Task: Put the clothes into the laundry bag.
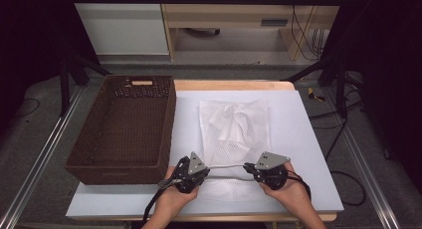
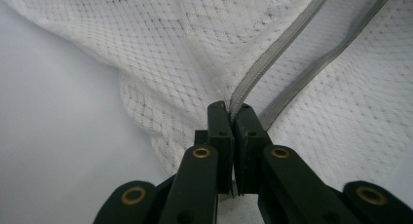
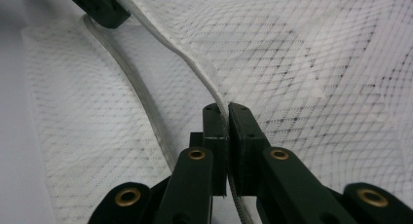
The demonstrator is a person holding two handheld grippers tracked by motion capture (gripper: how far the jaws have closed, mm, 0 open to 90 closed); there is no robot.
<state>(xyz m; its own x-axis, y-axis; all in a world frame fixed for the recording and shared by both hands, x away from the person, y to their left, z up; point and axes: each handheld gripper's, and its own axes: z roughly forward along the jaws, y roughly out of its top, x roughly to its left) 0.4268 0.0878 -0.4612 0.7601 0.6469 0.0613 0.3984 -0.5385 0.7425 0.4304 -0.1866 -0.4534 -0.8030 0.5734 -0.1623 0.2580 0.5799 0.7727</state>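
A white mesh laundry bag (image 1: 234, 132) lies on the white table top, with a white garment (image 1: 230, 120) bunched inside it. Its zippered mouth faces me, and the upper zipper edge (image 1: 226, 166) is lifted off the table between my two grippers. My left gripper (image 1: 205, 170) is shut on the left end of that edge; its jaws pinch the zipper tape (image 2: 253, 78) and mesh (image 2: 170, 63). My right gripper (image 1: 247, 167) is shut on the right end, clamping the corded zipper edge (image 3: 195, 68). The lower zipper edge (image 3: 131, 83) lies flat on the table.
A dark brown wicker basket (image 1: 169, 120) stands empty at the left of the white board (image 1: 308, 154), its right wall close to the bag and my left gripper. The board's front edge lies just under my hands. Black cables trail off the right side.
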